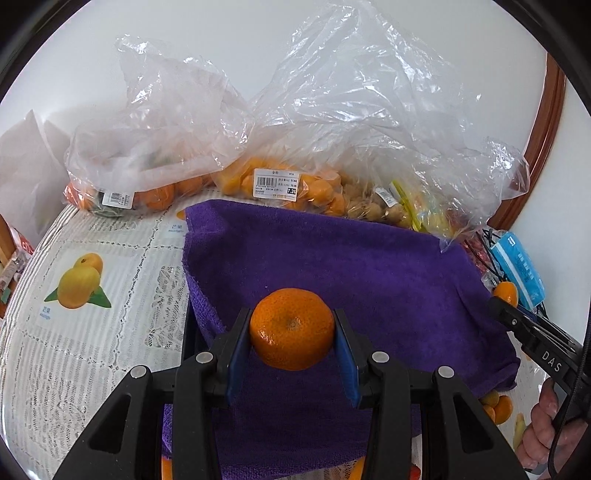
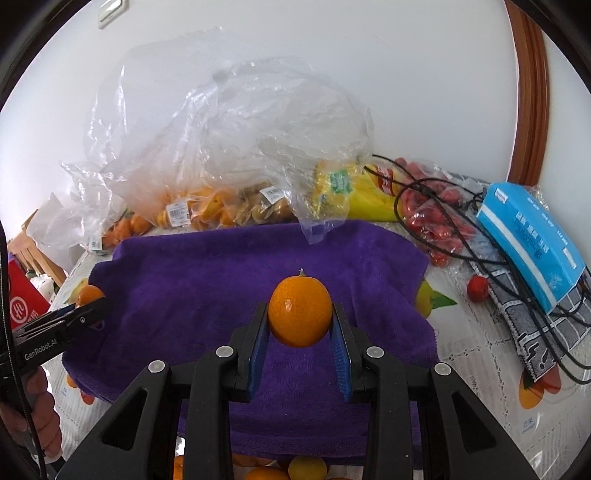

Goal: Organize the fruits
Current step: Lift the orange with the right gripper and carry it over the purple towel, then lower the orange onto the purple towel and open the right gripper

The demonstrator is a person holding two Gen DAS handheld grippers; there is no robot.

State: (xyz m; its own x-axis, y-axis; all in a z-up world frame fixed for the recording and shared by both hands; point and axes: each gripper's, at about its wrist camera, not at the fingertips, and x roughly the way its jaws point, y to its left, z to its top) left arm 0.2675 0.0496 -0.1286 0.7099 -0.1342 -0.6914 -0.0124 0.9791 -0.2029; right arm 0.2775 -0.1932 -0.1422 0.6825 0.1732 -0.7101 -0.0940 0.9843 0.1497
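Behind the purple towel (image 1: 369,266), clear plastic bags (image 1: 332,122) hold oranges, kumquats (image 1: 317,192) and small brown fruit; left gripper (image 1: 292,328) jaws clamp a mandarin (image 1: 291,328) above the towel; right gripper (image 2: 300,317) jaws clamp a kumquat (image 2: 300,312) above its bare centre.

Place: a home, likely a dining corner.
Surface: a desk (image 1: 110,236) under a lace-patterned cover printed with fruit pictures, a purple towel (image 1: 332,266) spread on it.
Shopping: clear plastic bags (image 1: 332,122) of fruit with supermarket price labels (image 1: 275,183), set along the back edge against the wall.
Household clutter: a blue pack of tissues (image 2: 532,236), a tangle of black cable (image 2: 443,206), a yellow snack packet (image 2: 354,195).
Walls: plain white wall (image 2: 258,37), a brown wooden frame (image 2: 528,92) curving at the right, a light switch plate (image 2: 110,9) at the top left.
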